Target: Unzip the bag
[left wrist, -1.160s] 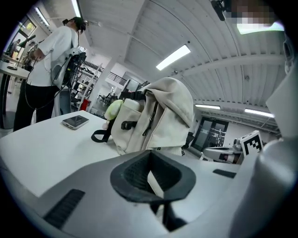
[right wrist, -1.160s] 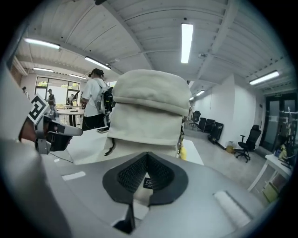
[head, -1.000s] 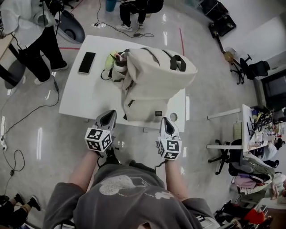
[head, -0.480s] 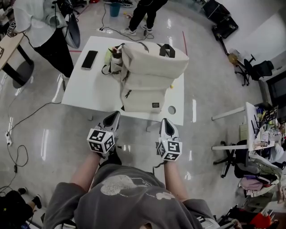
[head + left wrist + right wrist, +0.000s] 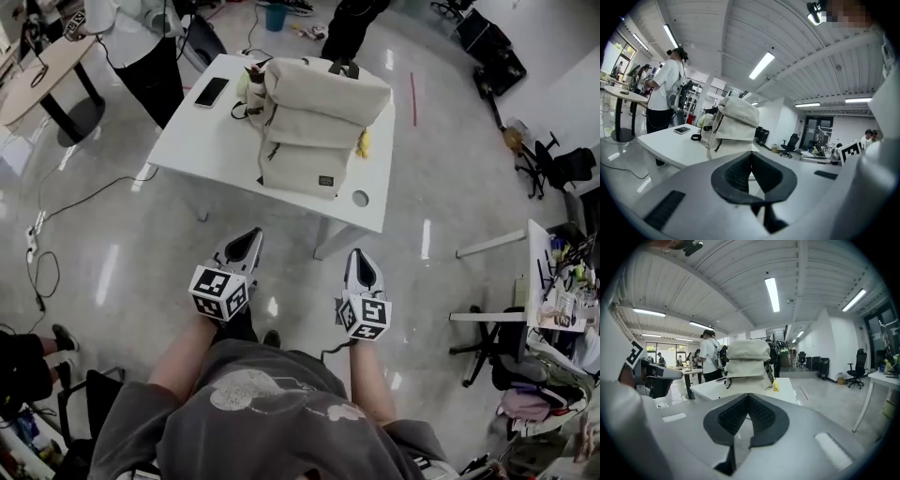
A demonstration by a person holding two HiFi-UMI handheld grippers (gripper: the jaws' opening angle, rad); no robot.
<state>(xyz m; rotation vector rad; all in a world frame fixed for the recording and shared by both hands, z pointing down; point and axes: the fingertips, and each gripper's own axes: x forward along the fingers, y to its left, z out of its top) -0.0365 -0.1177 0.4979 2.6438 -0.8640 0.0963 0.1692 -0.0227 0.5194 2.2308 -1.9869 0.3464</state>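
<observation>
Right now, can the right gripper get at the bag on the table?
Probably not yet: the right gripper hangs shut over the floor, short of the table, and the bag stands farther back on it. Nothing blocks the way.

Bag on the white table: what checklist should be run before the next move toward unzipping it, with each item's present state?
1. Left claw shut and empty: ok.
2. Right claw shut and empty: ok.
3. Bag standing upright on the table: ok.
4. Claws at the bag: not ok. Both hang over the floor, short of the table's near edge.
5. Main zipper pull found: cannot tell. Only a dark side pull shows.
6. Phone out of the way: ok. It lies apart from the bag, near the far left edge.
</observation>
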